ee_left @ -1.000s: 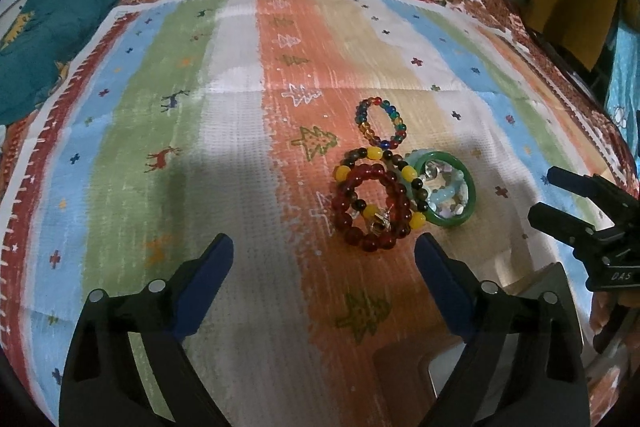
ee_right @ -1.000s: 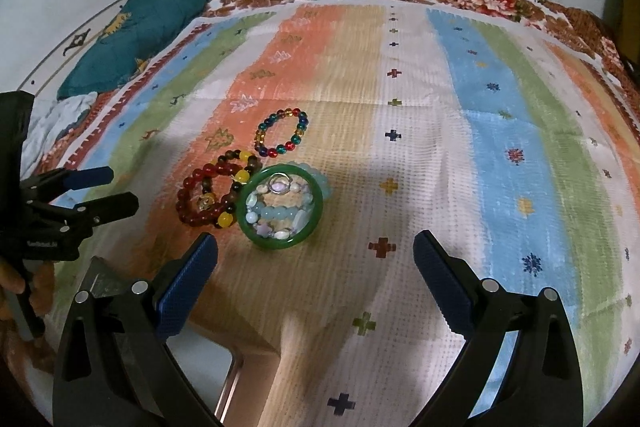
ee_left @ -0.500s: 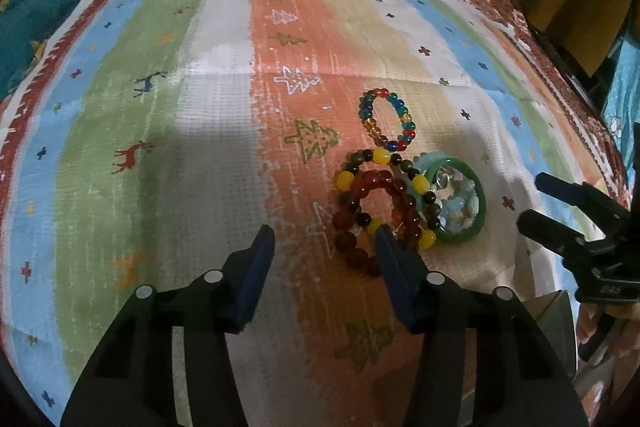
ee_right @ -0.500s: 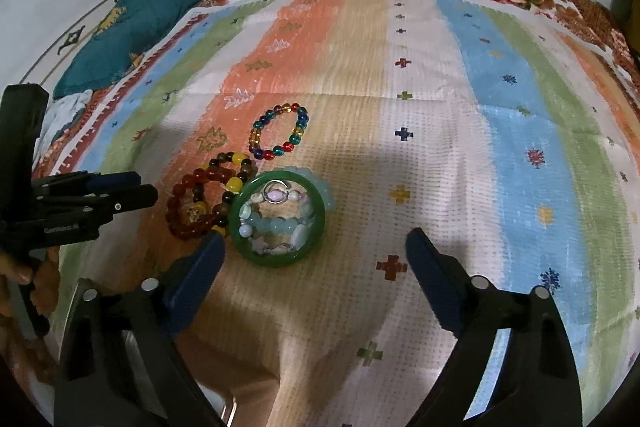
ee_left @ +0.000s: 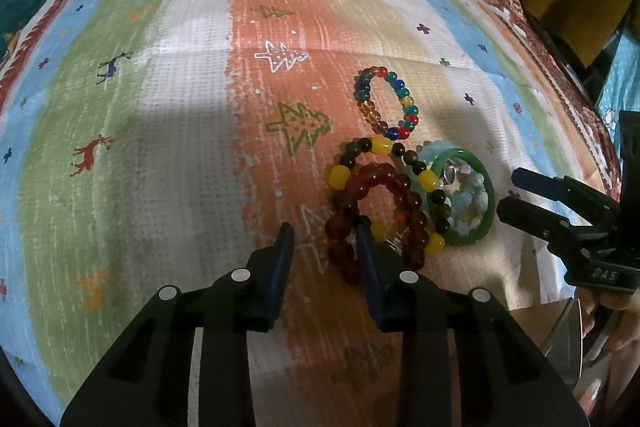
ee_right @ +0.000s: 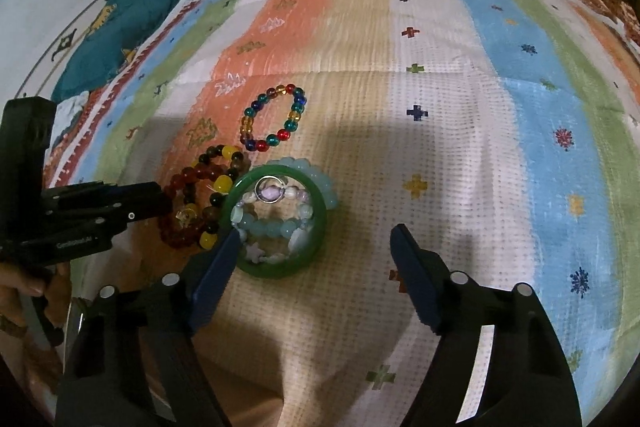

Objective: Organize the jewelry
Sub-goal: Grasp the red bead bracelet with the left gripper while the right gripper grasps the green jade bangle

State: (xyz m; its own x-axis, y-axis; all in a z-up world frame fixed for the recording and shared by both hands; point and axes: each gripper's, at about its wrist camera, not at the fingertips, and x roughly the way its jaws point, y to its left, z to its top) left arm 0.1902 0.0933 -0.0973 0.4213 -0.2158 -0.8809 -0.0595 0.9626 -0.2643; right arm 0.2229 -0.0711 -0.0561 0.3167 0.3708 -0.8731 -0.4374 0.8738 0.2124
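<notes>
so far the jewelry sits in one untidy cluster on the striped cloth (ee_left: 168, 99), and nothing looks sorted yet. the dark red bead bracelet (ee_left: 374, 215) lies over a bracelet of dark and yellow beads (ee_left: 384, 163), which in turn overlaps the green bangle (ee_right: 278, 221). inside that bangle are a pale blue and white bead bracelet (ee_right: 276, 229) and a small ring (ee_right: 269, 189); another pale blue beaded piece peeks out from under its far rim. the multicolour bead bracelet (ee_right: 274, 117) lies alone just beyond the heap, apart from the rest.

the left claw (ee_left: 325, 251) is closing, its jaws narrow, with the near edge of the dark red bracelet at the right-hand pad; whether the beads are properly between the pads i cannot tell, and nothing is gripped. the right claw (ee_right: 316, 259) is wide but also closing, its left pad at the bangle's near rim, most of the gap over bare cloth, holding nothing.

judging by this, the work is at its very start: a first pick-up is being lined up, and every piece still needs separating and placing. part of a pale box or tray shows at the cloth's near edge, too cut off to identify.
</notes>
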